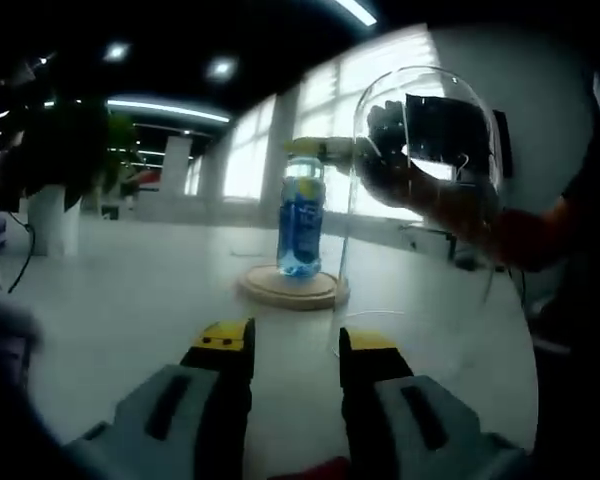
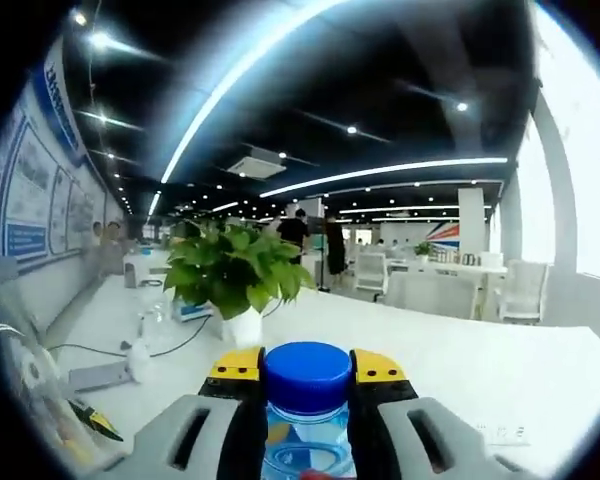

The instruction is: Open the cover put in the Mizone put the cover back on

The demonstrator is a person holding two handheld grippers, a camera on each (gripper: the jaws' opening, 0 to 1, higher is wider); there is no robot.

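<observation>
Right now the middle step is being carried out: the cover is off and the Mizone is being set in place. Nearest to the camera in the left gripper view, the left gripper (image 1: 295, 340) is hovering low over the tabletop (image 1: 130, 290) on the near side of the wooden base (image 1: 280, 290), with its jaws spread and nothing between them. Just to the right of the base, the clear glass cover (image 1: 380, 260) is standing apart from it, its lower rim looking close to the tabletop; whether it is resting there or lifted a little I cannot tell. On the base itself the Mizone bottle (image 1: 301, 225) is standing upright, apparently touching the wood at its middle. The right gripper (image 1: 315, 150) is reaching in from the far right of the base and pinching the bottle at its top, with the person's hand (image 1: 420, 180) showing through the glass behind. In the right gripper view the blue cap (image 2: 307, 375) is sitting squeezed between the yellow-tipped jaws. Well beyond the base a potted plant (image 2: 235, 270) is standing on the same tabletop.

Judging from this, the next move is calling for the right gripper to let go once the bottle is steady and draw back clear of the base. Then the cover is needing a grasp, a lift above the cap and a straight lowering, so that its rim is not clipping the bottle.
</observation>
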